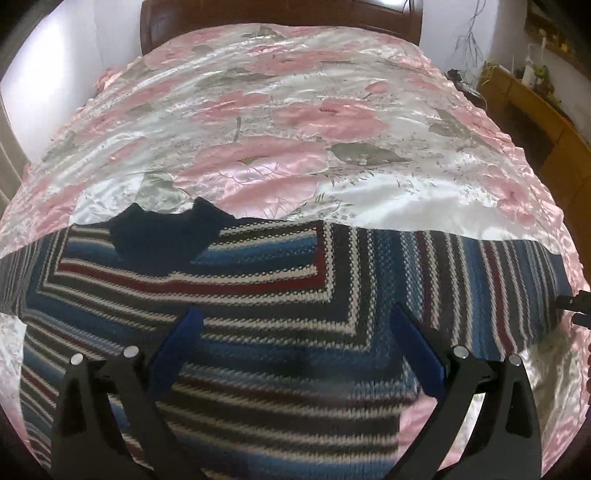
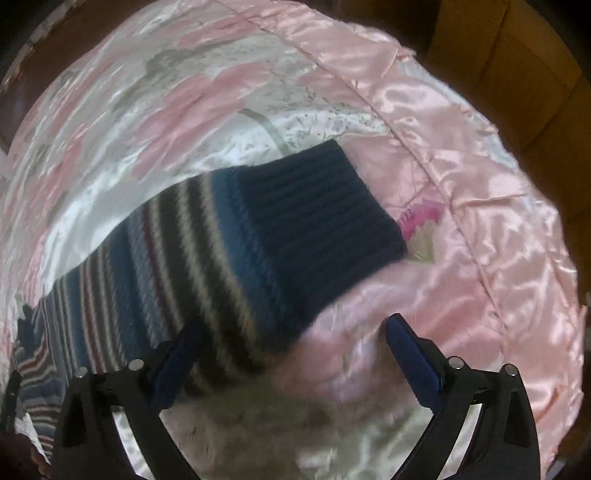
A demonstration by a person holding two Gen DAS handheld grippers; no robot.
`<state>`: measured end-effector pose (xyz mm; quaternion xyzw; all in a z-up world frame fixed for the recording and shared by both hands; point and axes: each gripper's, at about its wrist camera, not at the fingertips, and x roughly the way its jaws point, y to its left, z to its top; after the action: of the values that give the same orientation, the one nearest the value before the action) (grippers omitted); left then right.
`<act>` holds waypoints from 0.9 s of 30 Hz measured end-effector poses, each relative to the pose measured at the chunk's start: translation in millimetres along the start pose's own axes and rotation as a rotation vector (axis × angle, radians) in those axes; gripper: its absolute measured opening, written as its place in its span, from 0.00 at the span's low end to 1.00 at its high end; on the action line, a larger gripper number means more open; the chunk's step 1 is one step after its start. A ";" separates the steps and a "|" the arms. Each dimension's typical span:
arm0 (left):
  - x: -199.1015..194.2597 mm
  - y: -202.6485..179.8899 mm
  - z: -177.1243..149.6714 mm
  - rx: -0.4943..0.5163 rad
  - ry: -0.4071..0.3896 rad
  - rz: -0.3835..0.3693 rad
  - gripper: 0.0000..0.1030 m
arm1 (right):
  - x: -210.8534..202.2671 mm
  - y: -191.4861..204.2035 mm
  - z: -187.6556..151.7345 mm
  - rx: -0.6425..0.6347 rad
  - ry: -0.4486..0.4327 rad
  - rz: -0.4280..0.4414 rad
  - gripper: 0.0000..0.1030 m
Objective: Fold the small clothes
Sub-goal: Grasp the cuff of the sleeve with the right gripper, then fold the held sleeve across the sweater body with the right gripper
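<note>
Left wrist view first: striped knit sweater in blue, white, dark red and grey (image 1: 280, 295) spread flat on shiny pink-and-white floral satin bedspread (image 1: 295, 122), navy collar (image 1: 162, 236) pointing toward dark wooden headboard (image 1: 280, 18). One sleeve stretched out to the right edge of the picture. Left gripper (image 1: 295, 321) hovering right over the sweater's chest, blue-padded fingers (image 1: 181, 347) spread wide apart, nothing between them. Tiny black bit of the other tool poking in at the far right edge (image 1: 576, 302), just past the sleeve end. Light wooden furniture (image 1: 532, 107) beside the bed on the right, with clutter on top, too small to make out.

Right wrist view: a bit blurry. Same sweater's sleeve (image 2: 184, 266) lying diagonally across the bedspread (image 2: 480, 206), ribbed navy cuff (image 2: 325, 221) at the far end, flat on the pink satin border. Small pink embroidered flower (image 2: 421, 225) just beside the cuff. Right gripper (image 2: 291, 332) also wide open, gripping nothing; left-hand finger (image 2: 177, 362) over the striped part of the sleeve, the other finger (image 2: 413, 362) over bare satin. Can't tell whether the pads touch fabric or just float above.
</note>
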<state>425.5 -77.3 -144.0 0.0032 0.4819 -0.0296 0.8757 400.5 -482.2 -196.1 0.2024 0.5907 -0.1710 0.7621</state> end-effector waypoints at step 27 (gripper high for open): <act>33.9 117.4 -16.4 -0.056 0.077 0.111 0.97 | -50.2 29.8 -19.6 -0.092 -0.217 -0.087 0.15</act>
<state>436.2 38.8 -184.1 0.0063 0.5151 0.0326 0.8565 386.8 -445.5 -148.5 0.1217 0.5202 -0.1977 0.8219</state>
